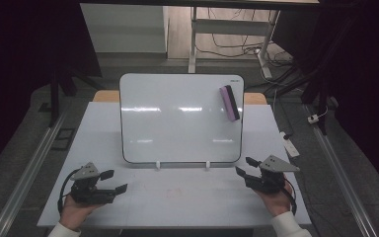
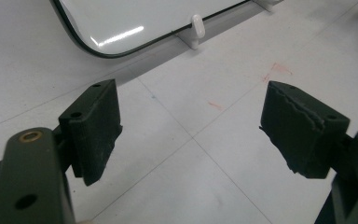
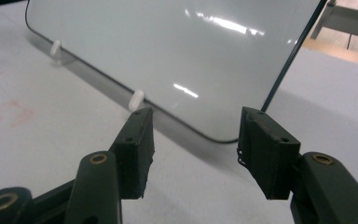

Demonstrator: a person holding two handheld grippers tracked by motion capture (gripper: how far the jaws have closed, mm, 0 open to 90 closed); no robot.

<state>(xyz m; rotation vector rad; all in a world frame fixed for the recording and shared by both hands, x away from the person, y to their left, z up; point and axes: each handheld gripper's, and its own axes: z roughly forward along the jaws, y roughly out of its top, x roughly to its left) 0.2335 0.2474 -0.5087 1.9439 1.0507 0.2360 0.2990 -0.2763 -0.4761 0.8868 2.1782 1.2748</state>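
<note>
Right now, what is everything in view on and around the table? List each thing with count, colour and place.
whiteboard: one, white with a dark edge, propped upright at the middle of the table.
whiteboard feet: two, white, under the board's lower edge.
eraser: one, purple and black, stuck on the board's upper right.
table: one, white, with faint reddish marks on it in front of the board.
desk frame: one, white, on the floor behind the table.
power strip: one, white, on the floor to the table's right.
left gripper: one, black, near left of the table, jaws open, nothing between them.
right gripper: one, black, near right, jaws open, nothing between them.
</note>
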